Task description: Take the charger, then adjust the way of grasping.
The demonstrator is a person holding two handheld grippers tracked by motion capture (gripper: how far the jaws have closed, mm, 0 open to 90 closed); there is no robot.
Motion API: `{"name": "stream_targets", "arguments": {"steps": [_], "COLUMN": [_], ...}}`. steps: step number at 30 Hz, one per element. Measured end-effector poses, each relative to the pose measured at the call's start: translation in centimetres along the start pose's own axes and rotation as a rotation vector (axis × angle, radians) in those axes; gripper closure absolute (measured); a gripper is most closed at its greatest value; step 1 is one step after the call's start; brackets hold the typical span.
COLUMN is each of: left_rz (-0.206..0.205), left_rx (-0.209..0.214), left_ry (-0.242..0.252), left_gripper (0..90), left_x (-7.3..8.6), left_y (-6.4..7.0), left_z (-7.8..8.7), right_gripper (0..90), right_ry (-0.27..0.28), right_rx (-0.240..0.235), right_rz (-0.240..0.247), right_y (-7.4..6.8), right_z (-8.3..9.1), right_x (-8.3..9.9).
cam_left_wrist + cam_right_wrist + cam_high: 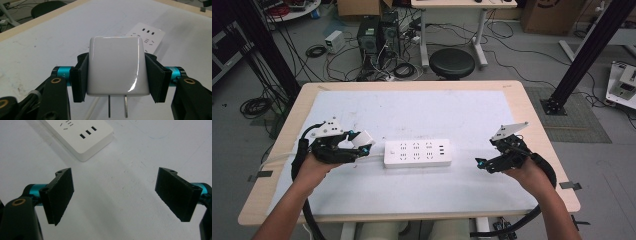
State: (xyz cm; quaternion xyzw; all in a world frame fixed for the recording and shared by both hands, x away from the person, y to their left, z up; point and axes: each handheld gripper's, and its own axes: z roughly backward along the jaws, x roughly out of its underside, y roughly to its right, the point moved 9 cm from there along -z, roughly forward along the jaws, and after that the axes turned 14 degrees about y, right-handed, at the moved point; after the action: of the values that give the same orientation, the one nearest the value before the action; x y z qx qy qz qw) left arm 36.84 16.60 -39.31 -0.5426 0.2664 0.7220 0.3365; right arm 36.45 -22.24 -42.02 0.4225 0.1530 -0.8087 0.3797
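- Looking down from the high view, we see a white power strip (417, 153) lying flat near the middle of the white mat (412, 115) that covers the table (522, 95); its long axis runs left to right across the table, sockets facing up.
- We see the left gripper (362, 142) just left of the strip's left end, its jaws clamped on a white charger (363, 138) — the pads press its two side faces.
- In the left gripper view, the white charger (117, 65) sits square between the pads (80, 77), a broad glossy face toward the camera, and its two flat metal prongs (117, 106) stick out of the bottom edge, toward the camera's side and away from the strip (147, 36) beyond.
- We see the right gripper (480, 163) off the strip's right end, apart from it, resting low over the mat.
- In the right gripper view its jaws stand wide apart with nothing between them — bare mat shows in the gap, and the strip's end (82, 135) lies ahead at the upper left.
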Motion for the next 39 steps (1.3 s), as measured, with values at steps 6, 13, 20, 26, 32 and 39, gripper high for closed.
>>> {"name": "stream_targets", "arguments": {"steps": [6, 13, 20, 26, 32, 39], "left_rz": [-0.029, -0.062, -0.105, -0.127, -0.174, -0.196], "left_rx": [0.047, 0.095, 0.134, 0.163, 0.204, 0.233], "left_ry": [-0.004, -0.005, -0.011, -0.006, -0.034, -0.043], "left_gripper": [42.4, 42.5, 42.4, 42.4, 42.4, 42.4], "left_x": [-0.5, -0.7, -0.7, -0.7, -0.3, -0.4], "left_y": [1.2, 2.6, 4.2, 5.3, 6.6, 7.5], "left_z": [-0.4, -1.1, -1.2, -1.7, -2.5, -3.2], "right_gripper": [15.6, 15.6, 15.6, 15.6, 15.5, 15.6], "right_ry": [0.01, 0.012, 0.023, 0.044, 0.044, 0.062], "right_rx": [0.013, -0.007, -0.039, -0.062, -0.09, -0.12], "right_rz": [0.013, -0.002, -0.007, -0.011, -0.026, -0.023], "right_y": [-0.2, -0.9, -2.6, -4.1, -5.5, -6.5], "right_z": [0.1, -0.6, -1.1, -1.9, -2.6, -2.7], "right_x": [0.1, 0.0, -0.7, -1.8, -2.5, -3.1]}}
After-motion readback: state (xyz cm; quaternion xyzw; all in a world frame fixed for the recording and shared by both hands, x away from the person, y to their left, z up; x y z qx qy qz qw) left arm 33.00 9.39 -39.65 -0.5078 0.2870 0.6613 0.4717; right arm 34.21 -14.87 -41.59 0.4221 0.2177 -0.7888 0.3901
